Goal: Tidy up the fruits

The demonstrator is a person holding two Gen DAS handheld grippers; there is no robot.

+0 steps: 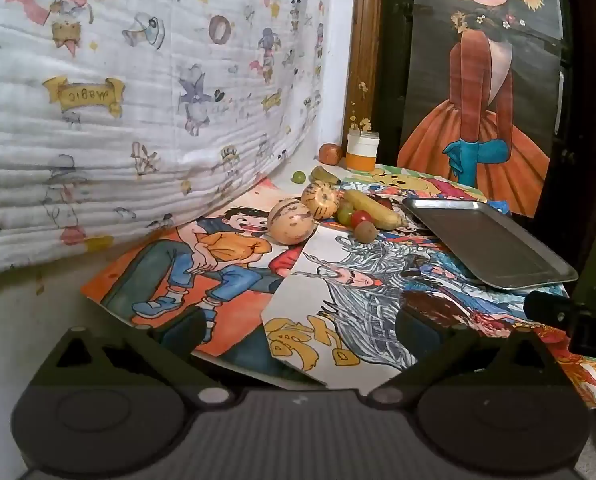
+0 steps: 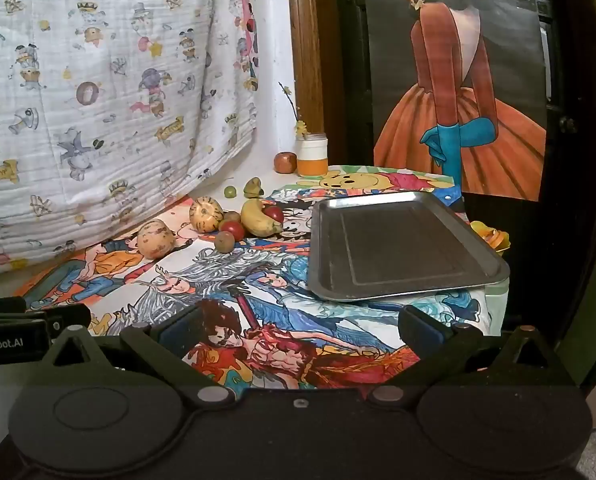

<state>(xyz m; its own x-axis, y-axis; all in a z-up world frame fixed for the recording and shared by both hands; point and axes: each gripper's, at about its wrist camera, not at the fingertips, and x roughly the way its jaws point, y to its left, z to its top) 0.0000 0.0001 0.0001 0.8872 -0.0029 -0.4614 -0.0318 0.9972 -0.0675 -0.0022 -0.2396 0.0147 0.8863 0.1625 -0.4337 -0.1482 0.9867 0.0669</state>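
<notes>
My left claw (image 1: 299,330) stands at its widest, its two fingers (image 1: 186,330) spread apart with nothing between them and touching nothing; it hangs above the near edge of the tabletop (image 1: 298,178), tipped somewhat downward over the coloured drawings (image 1: 202,280) that cover it. My right claw (image 2: 298,330) is likewise fully spread and empty, tipped downward at much the same slant, its fingers (image 2: 180,330) hovering over the near drawings just short of the metal tray (image 2: 401,240). The end of my left claw shows at the left border of the right wrist view, beside the right one.

The fruits lie well ahead of both claws, grouped left of the tray, which is bare: two striped melons (image 1: 290,222), a banana (image 1: 371,209), a red tomato (image 1: 362,216), a kiwi (image 1: 365,232) and a green fruit (image 1: 345,213) close together. Farther back, apart from the group, are a small green fruit (image 1: 298,177), a dark green piece (image 1: 325,175) and a reddish apple (image 1: 330,154) beside a white-and-orange jar (image 1: 362,150) near the wall. A printed cloth (image 1: 138,100) hangs at the left; a painting of a figure in an orange dress (image 1: 473,120) stands behind the tray.
</notes>
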